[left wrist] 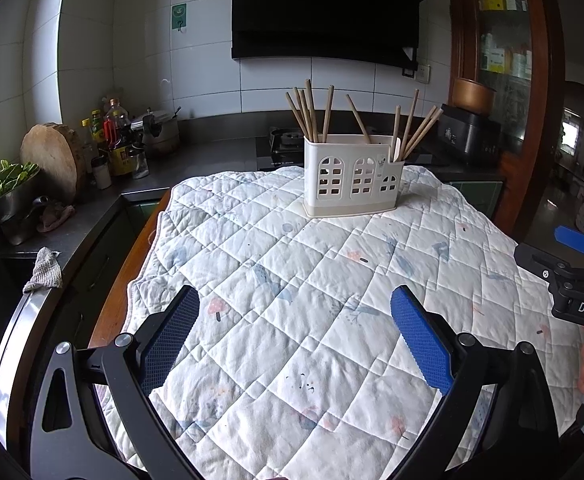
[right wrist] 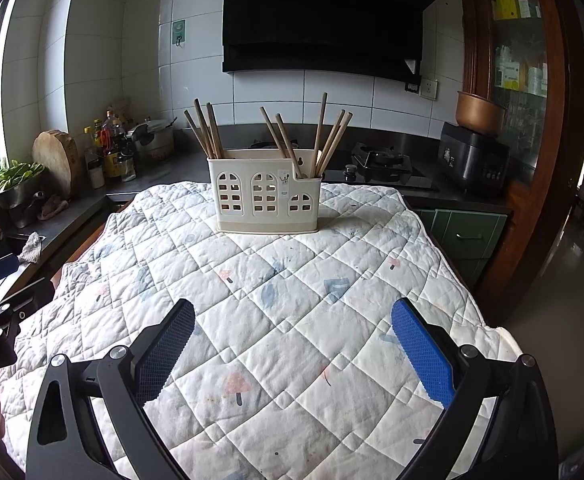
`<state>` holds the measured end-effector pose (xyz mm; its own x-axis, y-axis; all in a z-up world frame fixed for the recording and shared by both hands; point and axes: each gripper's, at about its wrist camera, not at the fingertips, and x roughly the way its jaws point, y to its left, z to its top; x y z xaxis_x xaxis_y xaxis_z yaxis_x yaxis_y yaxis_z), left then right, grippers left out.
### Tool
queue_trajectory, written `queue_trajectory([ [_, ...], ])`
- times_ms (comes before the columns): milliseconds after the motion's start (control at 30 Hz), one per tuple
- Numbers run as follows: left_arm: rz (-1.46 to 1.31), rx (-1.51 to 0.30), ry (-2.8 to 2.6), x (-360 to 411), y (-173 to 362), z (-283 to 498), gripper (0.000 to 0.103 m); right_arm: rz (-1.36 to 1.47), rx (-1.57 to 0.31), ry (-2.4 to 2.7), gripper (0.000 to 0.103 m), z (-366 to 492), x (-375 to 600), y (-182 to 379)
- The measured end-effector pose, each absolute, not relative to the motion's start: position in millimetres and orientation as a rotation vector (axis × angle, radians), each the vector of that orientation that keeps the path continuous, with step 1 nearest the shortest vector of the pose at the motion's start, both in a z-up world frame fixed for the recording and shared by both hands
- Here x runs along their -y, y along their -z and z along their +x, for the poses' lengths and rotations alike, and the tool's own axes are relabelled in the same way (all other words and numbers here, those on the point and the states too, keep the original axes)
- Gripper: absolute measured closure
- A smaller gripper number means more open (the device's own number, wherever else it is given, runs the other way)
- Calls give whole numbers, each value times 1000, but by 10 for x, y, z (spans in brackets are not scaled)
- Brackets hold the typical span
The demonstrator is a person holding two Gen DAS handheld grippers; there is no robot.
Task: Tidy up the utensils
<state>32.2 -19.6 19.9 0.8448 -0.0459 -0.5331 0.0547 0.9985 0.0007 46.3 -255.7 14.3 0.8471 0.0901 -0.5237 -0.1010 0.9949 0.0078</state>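
Cream utensil holder [left wrist: 352,184] stands upright on quilted cloth [left wrist: 292,280] covering worktop. Wooden chopsticks [left wrist: 312,114] lean inside holder, spread across its compartments. Left gripper [left wrist: 295,314] and right gripper [right wrist: 294,326] hover above cloth near side of holder, both spread wide, empty.

holder [left wrist: 353,178] stands on quilt [left wrist: 292,280] at 12 o'clock, far edge | chopsticks [left wrist: 312,114] upright in holder | counter [left wrist: 212,156] behind quilt | cutting board [left wrist: 52,160] at 10 o'clock | rice cooker [left wrist: 470,136] at 2 o'clock
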Motion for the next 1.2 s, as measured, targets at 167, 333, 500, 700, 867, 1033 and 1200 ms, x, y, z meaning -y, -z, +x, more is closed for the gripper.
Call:
queue_trajectory([
  [167,15,-561,55,197,-197,323,7,-22,-550,-97,8,461,2556,-136],
  [333,12,-561,59,201,-195,321,7,-23,-552,-98,8,463,2552,-127],
  [500,6,-563,59,201,-194,320,7,-21,-554,-101,8,455,2549,-123],
  [700,-2,-565,59,196,-187,321,7,-21,-554,-102,8,457,2541,-118],
  [867,-6,-556,57,196,-185,325,7,-20,-555,-103,8,464,2538,-117],
  [1033,-7,-547,34,175,-202,331,7,-22,-556,-102,8,461,2531,-112],
  [1200,-15,-561,30,154,-197,349,7,-20,-553,-103,8,463,2528,-106],
])
